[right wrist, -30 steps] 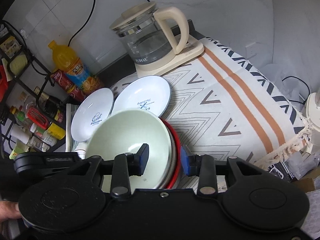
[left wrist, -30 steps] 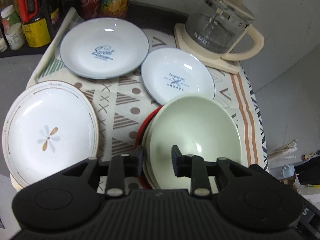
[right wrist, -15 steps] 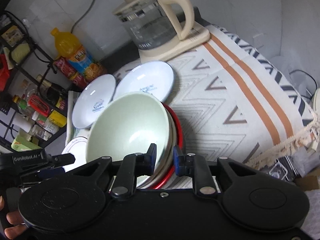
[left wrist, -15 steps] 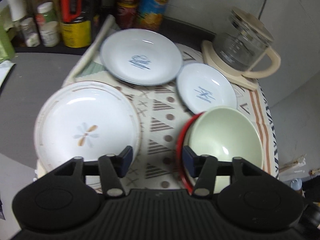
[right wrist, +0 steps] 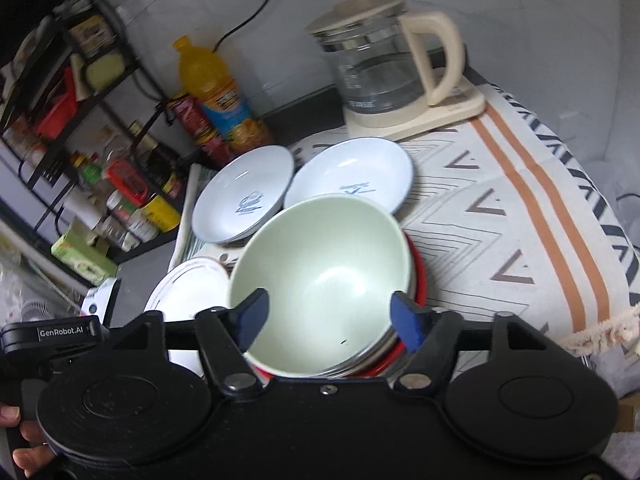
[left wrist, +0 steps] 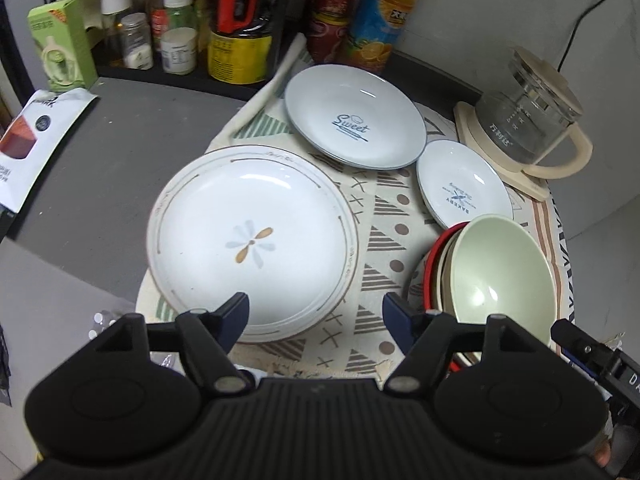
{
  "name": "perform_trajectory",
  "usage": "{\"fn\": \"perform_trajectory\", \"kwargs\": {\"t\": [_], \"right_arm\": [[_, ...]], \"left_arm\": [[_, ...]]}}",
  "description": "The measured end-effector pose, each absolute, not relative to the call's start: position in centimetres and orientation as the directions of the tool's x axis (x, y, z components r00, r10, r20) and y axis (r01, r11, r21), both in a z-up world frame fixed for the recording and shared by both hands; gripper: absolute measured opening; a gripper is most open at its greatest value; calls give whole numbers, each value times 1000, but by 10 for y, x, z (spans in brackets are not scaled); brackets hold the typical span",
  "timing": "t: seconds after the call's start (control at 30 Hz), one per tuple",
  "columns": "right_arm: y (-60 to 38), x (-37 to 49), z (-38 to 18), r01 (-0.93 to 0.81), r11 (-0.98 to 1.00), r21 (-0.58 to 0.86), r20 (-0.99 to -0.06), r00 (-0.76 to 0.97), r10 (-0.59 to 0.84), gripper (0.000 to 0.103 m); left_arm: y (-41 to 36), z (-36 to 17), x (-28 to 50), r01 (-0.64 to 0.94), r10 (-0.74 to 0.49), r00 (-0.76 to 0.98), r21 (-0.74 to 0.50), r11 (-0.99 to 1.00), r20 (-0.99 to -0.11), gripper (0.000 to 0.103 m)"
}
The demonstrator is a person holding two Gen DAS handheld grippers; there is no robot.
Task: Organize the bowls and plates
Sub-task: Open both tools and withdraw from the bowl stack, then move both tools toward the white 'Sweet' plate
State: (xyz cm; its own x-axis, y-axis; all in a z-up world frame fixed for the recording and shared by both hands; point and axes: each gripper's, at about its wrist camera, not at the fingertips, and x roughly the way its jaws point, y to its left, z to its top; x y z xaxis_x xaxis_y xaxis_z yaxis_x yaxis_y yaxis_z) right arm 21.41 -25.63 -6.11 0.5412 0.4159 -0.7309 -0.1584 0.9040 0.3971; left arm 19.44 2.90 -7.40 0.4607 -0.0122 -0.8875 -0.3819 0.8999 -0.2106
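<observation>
The left gripper (left wrist: 316,316) is hovering with jaws spread wide and empty over the near rim of the flower-patterned plate (left wrist: 252,244) at the frame's centre. The right gripper (right wrist: 330,320), jaws likewise wide and holding nothing, is bracketing the pale green bowl (right wrist: 320,280), which is sitting atop a nested stack with a red rim (right wrist: 418,276) in the lower middle. Two blue-rimmed plates (left wrist: 356,120) are lying farther up on the patterned cloth (left wrist: 380,232). These dishes are looking glazed, stiff, slippery and breakable; pinching a rim edge seems the safest hold.
</observation>
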Motion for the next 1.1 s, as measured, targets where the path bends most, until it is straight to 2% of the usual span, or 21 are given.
{"fn": "perform_trajectory", "kwargs": {"t": [0.1,0.23,0.37,0.57,0.7,1.1], "right_arm": [[-247,211,-58,-196,895,401,-721,535,440,82],[-235,209,-53,-239,884,402,-710,528,466,96],[-216,206,-48,-300,861,410,-697,506,508,102],[-193,200,-47,-372,830,415,-679,481,555,103],[-180,197,-49,-394,829,398,-676,485,555,103],[-133,196,-58,-432,867,246,-719,518,463,103]], "left_arm": [[34,-70,187,-391,3,474,-207,897,-881,73],[42,-66,178,-390,4,484,-211,896,-875,83],[51,-62,169,-379,6,492,-208,902,-871,87],[62,-63,158,-357,-45,511,-260,897,-859,98],[65,-63,157,-320,-28,519,-224,921,-854,103],[97,-79,177,-177,-72,477,-176,968,-876,103]]}}
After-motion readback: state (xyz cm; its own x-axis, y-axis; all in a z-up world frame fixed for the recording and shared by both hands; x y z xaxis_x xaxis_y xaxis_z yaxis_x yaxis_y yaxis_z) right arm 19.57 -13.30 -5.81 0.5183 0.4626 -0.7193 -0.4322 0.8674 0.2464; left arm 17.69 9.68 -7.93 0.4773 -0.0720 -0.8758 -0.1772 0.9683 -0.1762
